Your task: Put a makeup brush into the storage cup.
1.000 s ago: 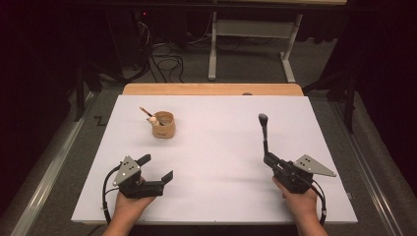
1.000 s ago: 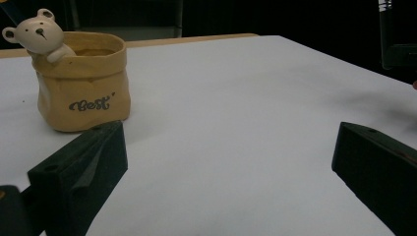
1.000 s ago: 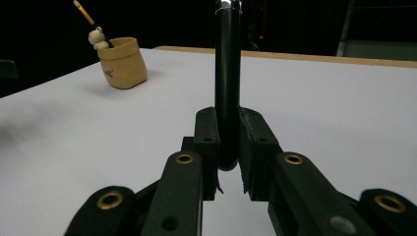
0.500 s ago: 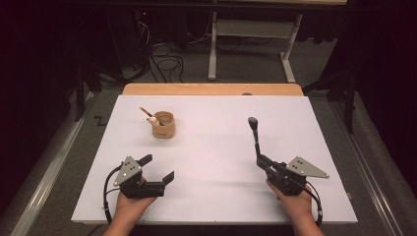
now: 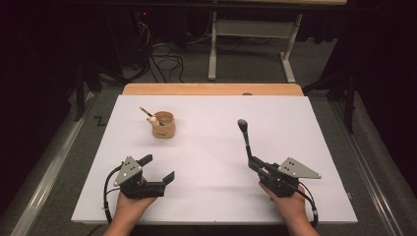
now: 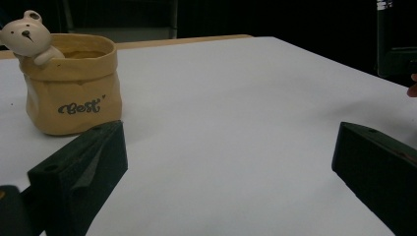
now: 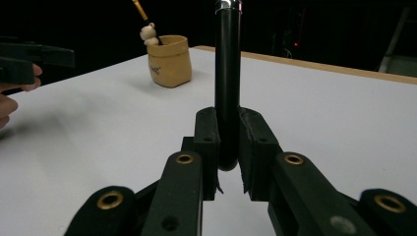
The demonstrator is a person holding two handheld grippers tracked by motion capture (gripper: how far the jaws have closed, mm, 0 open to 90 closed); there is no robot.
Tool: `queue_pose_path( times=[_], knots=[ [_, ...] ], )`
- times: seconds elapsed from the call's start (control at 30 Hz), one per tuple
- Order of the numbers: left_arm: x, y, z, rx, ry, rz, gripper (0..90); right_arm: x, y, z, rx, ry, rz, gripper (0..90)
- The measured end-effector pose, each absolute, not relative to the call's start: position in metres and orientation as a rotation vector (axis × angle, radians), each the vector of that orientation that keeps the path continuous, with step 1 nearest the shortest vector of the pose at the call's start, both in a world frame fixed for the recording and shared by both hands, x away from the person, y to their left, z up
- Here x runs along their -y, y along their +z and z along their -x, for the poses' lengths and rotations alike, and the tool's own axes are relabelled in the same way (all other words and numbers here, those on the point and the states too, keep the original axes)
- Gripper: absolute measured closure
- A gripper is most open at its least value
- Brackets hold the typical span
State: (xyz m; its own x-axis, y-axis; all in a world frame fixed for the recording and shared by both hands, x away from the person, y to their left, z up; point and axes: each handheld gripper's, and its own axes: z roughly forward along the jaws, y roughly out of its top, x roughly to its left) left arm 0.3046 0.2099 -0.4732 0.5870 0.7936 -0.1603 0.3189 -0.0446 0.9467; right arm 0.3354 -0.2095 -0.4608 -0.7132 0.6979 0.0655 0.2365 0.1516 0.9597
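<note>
Right gripper [image 5: 252, 162]: nearest to me on the right side of the table; I see its jaws clamped on the lower end of a black brush [image 5: 245, 139], the pads pressing the handle from both sides in the right gripper view.
Black brush: held by its handle, it rises steeply out of the jaws with the rounded dark head uppermost, off the white tabletop [image 5: 206, 147].
Left gripper [image 5: 156, 169]: near me on the left, jaws spread wide with only bare tabletop between them; I hold nothing there.
Beige pot [image 5: 163, 125]: farther back on the left half, well apart from both grippers, upright; lettering on its front, a small bear figure [image 6: 27, 34] leaning over the rim.
Thin stick [image 5: 145, 112]: stands slanted in the pot beside the bear.
Wooden edge [image 5: 211, 89]: runs along the far side of the white tabletop.
</note>
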Motion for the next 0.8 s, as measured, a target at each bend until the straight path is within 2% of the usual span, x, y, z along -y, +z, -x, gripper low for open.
queue_pose_path(
  times=[0.8],
  knots=[
    [-0.213,-0.473,-0.305,-0.959,0.493,-1.614,1.3,0.176,-0.445,-0.343,-2.096,1.575,-0.779,80.6]
  ],
)
